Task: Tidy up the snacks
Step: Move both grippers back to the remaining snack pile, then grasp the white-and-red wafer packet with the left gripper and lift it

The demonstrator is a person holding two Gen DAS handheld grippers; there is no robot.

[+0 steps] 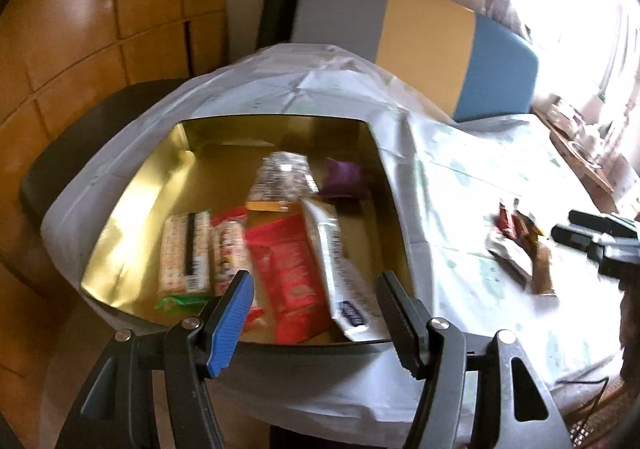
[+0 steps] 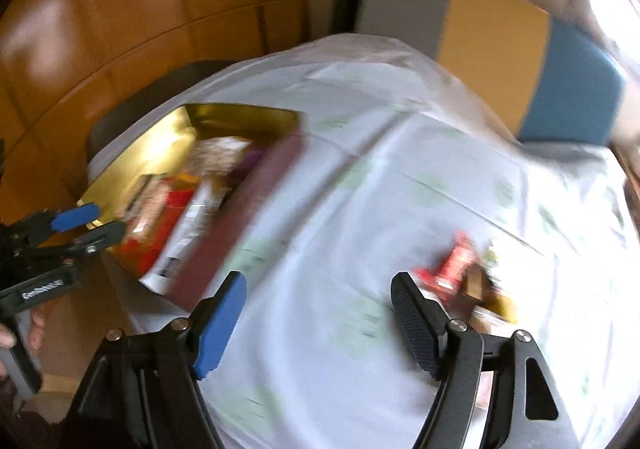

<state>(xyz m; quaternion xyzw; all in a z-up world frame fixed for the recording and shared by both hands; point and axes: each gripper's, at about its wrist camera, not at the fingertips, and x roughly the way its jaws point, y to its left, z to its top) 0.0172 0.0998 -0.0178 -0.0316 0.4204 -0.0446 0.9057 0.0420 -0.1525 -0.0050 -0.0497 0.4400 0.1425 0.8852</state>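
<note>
Right of the gold box, loose snacks lie beside the empty right hand-held gripper.

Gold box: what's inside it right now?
Inside the gold box: two cracker packs, a red packet, a white pouch, a clear wrapped snack and a purple packet. Whatever lies beneath the overlapping packets is covered.

Almost no text can be read. The left gripper carries a white label on its black body, but the letters are too blurred to spell. The snack packets in the gold box show print, all illegible.
</note>
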